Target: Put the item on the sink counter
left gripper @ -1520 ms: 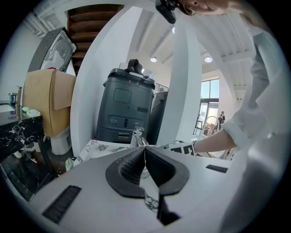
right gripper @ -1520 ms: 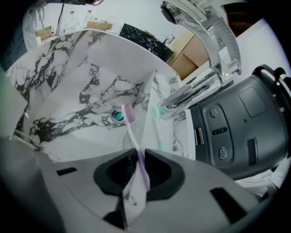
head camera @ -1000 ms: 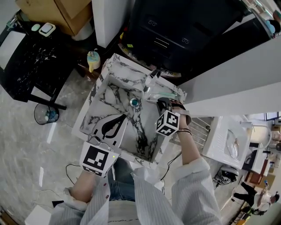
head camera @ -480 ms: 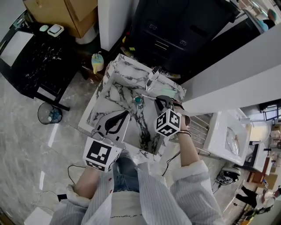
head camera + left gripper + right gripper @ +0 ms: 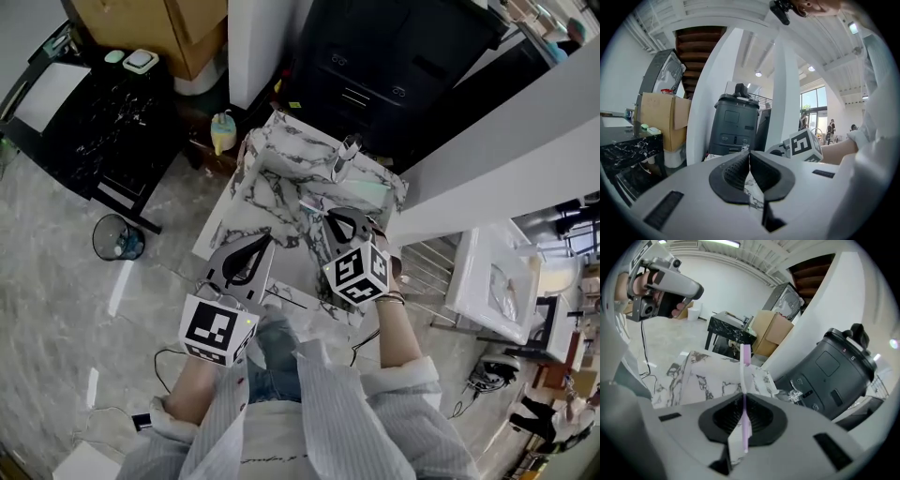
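The right gripper pinches a slim pink-and-white plastic toothbrush by its handle. Its head points to twelve o'clock over the white black-veined marble sink counter, likely ready for laying down. The left gripper, pressed together and empty, waits at eight o'clock.

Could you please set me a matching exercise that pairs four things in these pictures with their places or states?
Things:
1. pink-and-white item
2. left tongs
3. waste bin
4. faucet

Places or states:
A. shut, with nothing between them
B. standing on the floor
C. at the far edge of the sink counter
D. clamped in the right tongs

Pairs: 1-D, 2-A, 3-B, 4-C
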`<state>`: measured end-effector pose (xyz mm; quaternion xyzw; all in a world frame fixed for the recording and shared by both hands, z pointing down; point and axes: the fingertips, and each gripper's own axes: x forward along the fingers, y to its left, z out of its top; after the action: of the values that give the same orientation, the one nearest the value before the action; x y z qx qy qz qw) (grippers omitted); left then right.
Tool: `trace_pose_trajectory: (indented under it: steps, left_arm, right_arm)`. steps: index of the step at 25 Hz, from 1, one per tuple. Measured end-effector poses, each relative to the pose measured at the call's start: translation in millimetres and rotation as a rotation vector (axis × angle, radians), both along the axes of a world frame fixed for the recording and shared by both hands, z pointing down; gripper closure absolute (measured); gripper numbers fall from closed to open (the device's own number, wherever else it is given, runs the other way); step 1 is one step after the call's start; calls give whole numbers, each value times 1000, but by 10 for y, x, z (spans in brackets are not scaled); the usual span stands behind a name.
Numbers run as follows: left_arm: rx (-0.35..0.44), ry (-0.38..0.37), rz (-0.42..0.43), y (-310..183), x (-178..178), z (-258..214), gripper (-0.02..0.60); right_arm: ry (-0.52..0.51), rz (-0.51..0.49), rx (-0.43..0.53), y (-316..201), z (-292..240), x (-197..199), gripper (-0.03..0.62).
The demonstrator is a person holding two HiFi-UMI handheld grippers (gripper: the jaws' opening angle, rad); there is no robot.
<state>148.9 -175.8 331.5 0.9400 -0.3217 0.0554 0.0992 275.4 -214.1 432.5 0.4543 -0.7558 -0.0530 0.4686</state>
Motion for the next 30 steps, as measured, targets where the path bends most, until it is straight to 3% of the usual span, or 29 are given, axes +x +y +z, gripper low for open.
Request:
trace_pose_trajectory:
  steps: [15, 30]
  left_arm:
    - [19, -9, 14, 1016, -1208, -109, 566]
    - [-22, -19, 34, 1900, -1692, 105, 565]
  right_arm:
    - [-165, 37, 136, 1008, -660, -1476, 563]
    - [-251, 95, 98, 2052, -472, -2152, 563]
